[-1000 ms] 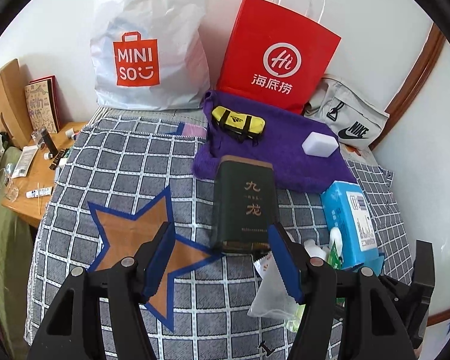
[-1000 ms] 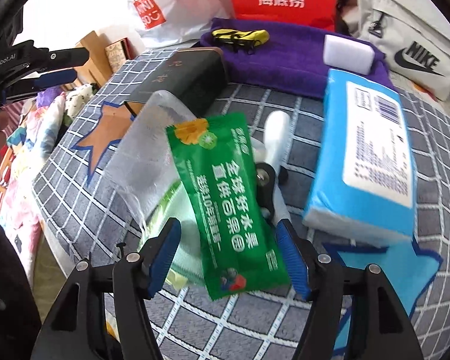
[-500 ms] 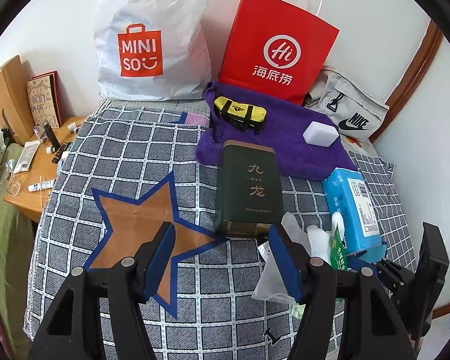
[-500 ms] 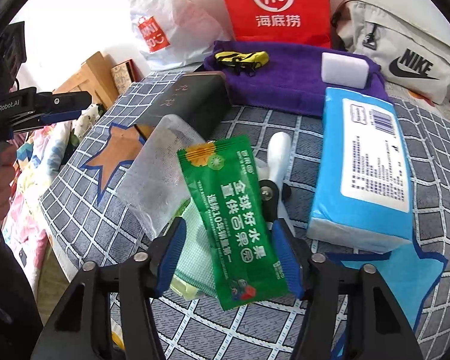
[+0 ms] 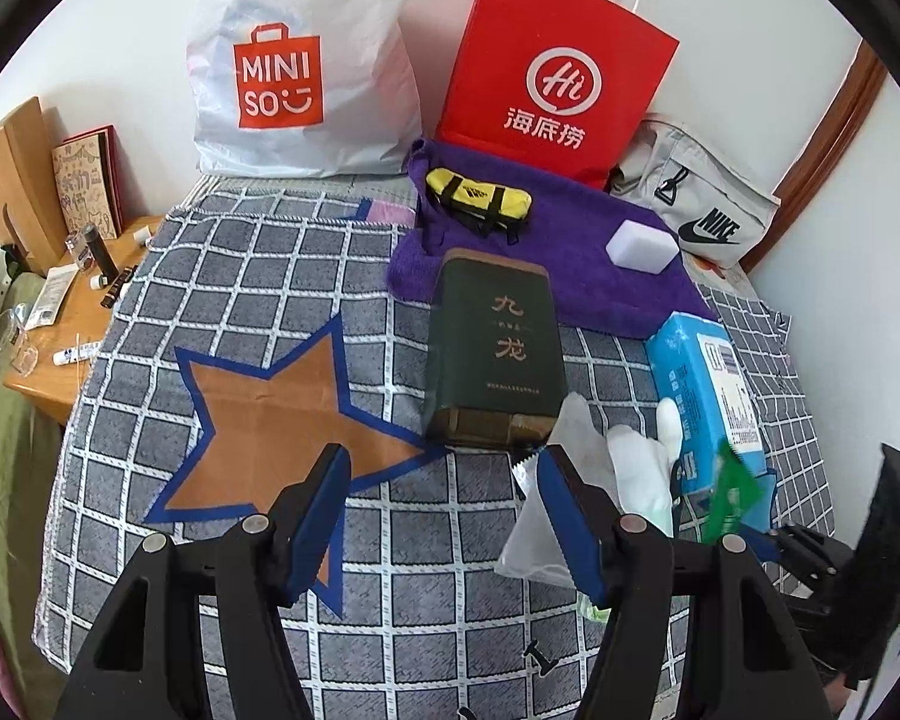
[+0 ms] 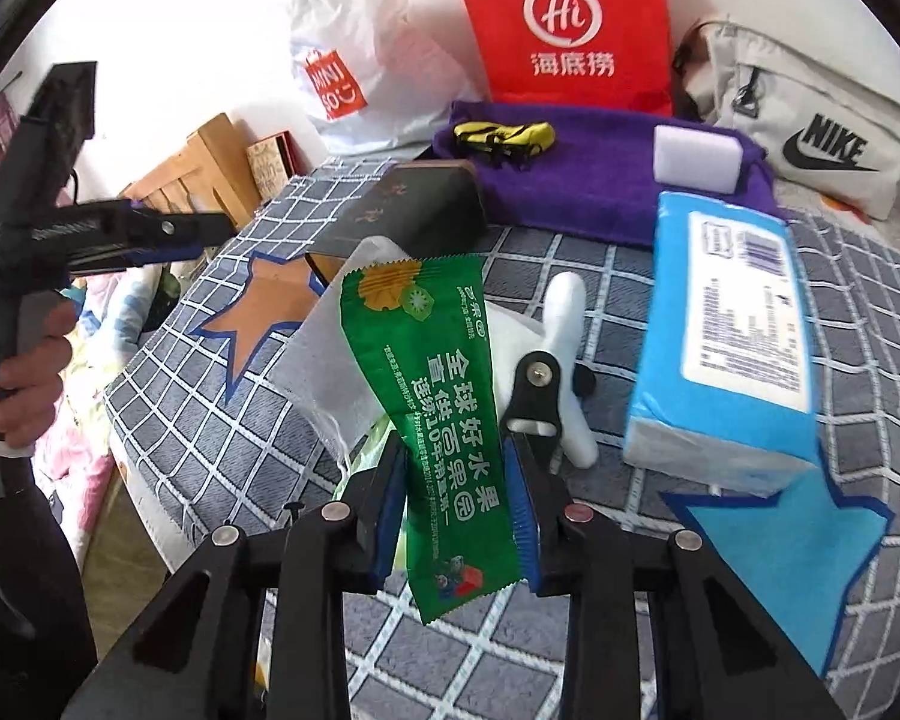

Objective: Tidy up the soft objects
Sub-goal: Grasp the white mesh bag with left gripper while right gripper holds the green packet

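Right hand-held gripper [image 6: 459, 501]: jaws just closed on green sachet [image 6: 444, 420], raised off the checked bed cover [image 6: 222, 450], likely for sorting | Left hand-held gripper [image 5: 444, 516]: open, empty, waiting above the bed.

A bed covered by a grey checked blanket [image 5: 222, 324] with an orange star [image 5: 270, 414] and a blue star [image 6: 792, 546] printed on it. Lying directly on it: a purple towel [image 5: 618, 294] at the far end, a dark green box [image 5: 495, 348] in the middle, a blue tissue pack [image 6: 732, 348] beside it, and a white glove [image 5: 642, 468].
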Tool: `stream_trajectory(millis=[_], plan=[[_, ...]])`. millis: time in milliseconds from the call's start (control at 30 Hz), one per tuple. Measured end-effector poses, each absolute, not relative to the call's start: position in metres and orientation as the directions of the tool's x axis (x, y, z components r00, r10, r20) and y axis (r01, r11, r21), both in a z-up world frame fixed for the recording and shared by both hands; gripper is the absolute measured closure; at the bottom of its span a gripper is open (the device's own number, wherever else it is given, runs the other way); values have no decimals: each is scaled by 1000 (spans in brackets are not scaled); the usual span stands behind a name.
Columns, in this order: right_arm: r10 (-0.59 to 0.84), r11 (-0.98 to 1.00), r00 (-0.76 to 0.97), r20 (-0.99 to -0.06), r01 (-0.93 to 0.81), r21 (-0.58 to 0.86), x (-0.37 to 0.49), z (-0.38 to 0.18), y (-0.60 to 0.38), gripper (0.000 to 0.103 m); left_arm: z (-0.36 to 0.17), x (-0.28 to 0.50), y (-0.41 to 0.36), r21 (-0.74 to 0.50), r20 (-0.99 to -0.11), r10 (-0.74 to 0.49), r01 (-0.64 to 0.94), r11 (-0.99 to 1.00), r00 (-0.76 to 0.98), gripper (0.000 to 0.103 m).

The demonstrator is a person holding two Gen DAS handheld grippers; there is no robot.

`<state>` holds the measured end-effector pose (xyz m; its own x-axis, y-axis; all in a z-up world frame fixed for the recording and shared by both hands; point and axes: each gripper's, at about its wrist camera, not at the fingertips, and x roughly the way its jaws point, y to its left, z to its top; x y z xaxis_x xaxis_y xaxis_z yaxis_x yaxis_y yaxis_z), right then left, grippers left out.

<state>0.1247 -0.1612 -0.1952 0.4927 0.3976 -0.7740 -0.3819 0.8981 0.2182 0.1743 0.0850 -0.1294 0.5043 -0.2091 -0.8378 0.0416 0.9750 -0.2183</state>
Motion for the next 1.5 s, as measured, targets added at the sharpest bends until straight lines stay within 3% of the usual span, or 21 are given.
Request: stream_trajectory(millis=[267,400,533,867,1000,1100,1200,1500], plan=[[287,948,550,-785,-279,151,96,-187,-204,71,-153,168,59,-184,-869,-196,70,980,455,40],[141,983,557,-819,-176,50,90,-204,-228,71,-167,168,46,-184,-879,-205,91,979,431,40],[126,991,528,-840,-107,81,100,-225,-250,71,-178,172,32,-186,-885,-216,111,976,412,40],[179,981,537,-824,-158,110,110,-249,-246,46,-200,192,9,-190,-898,-234,150,970,373,43],[167,982,573,-802,-168,85,109,-252,-244,47,-207,199,0,-178,-905,-223,155,972,363,68],[149,983,583,-798,-174,56,111,-252,-240,56,-210,201,0,-192,-903,-238,161,968,357,92],[158,982,581,-798,-178,65,111,-250,-242,64,-208,199,4,-210,-896,-253,153,966,365,96],[190,979,564,-803,-170,112,106,-241,-246,65,-172,176,19,-233,-854,-273,144,962,443,99]])
